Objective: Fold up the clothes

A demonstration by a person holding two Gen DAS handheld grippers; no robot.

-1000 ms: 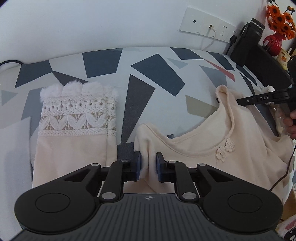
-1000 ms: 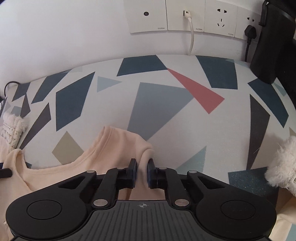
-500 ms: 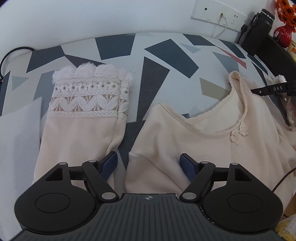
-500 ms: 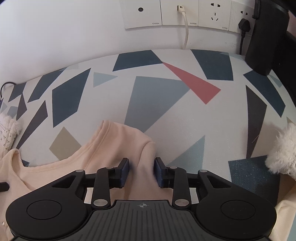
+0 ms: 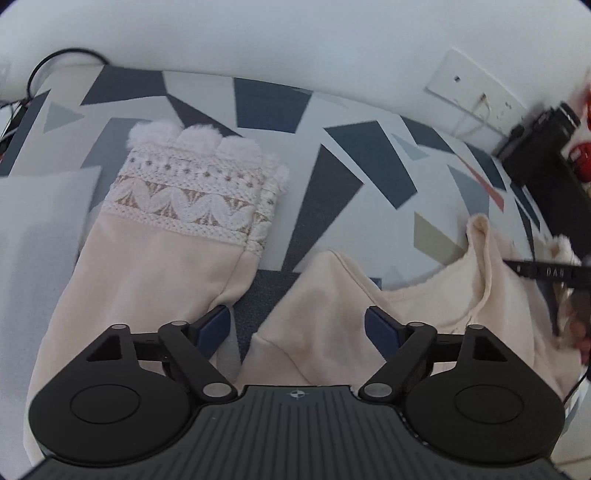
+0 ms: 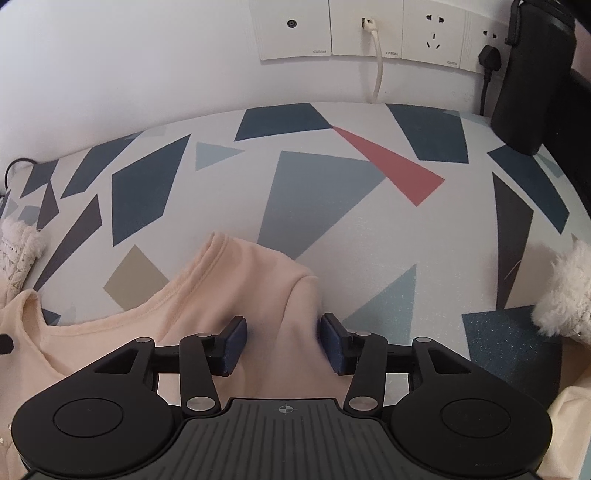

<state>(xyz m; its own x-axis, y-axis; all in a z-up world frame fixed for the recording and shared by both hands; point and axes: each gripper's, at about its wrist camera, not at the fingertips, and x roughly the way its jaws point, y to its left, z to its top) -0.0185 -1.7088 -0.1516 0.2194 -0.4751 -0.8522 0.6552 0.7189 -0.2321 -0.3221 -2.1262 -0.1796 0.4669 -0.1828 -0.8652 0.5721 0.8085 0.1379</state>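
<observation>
A cream top (image 5: pixel 332 295) lies on the patterned table, neckline facing the wall. Its left sleeve (image 5: pixel 155 266), with a lace and fluffy cuff (image 5: pixel 195 177), stretches out at the left. My left gripper (image 5: pixel 297 328) stands open over the top's left shoulder, holding nothing. In the right wrist view the top's right shoulder (image 6: pixel 258 280) bulges up between the blue pads of my right gripper (image 6: pixel 282 341), which is open and not clamping the cloth. The other fluffy cuff (image 6: pixel 565 295) lies at the right edge. The right gripper's finger (image 5: pixel 546 271) shows at the right of the left wrist view.
A white wall with sockets (image 6: pixel 358 33) and a plugged white cable (image 6: pixel 376 70) backs the table (image 6: pixel 314 192). A black bottle (image 6: pixel 532 81) stands at the back right. A black cord (image 5: pixel 55 62) loops at the back left. A person's hand (image 5: pixel 580 325) is at the right.
Both grippers went from shut on the top's shoulders to open, letting the cloth go. The left gripper has pulled back and swung left; the right has opened wider.
</observation>
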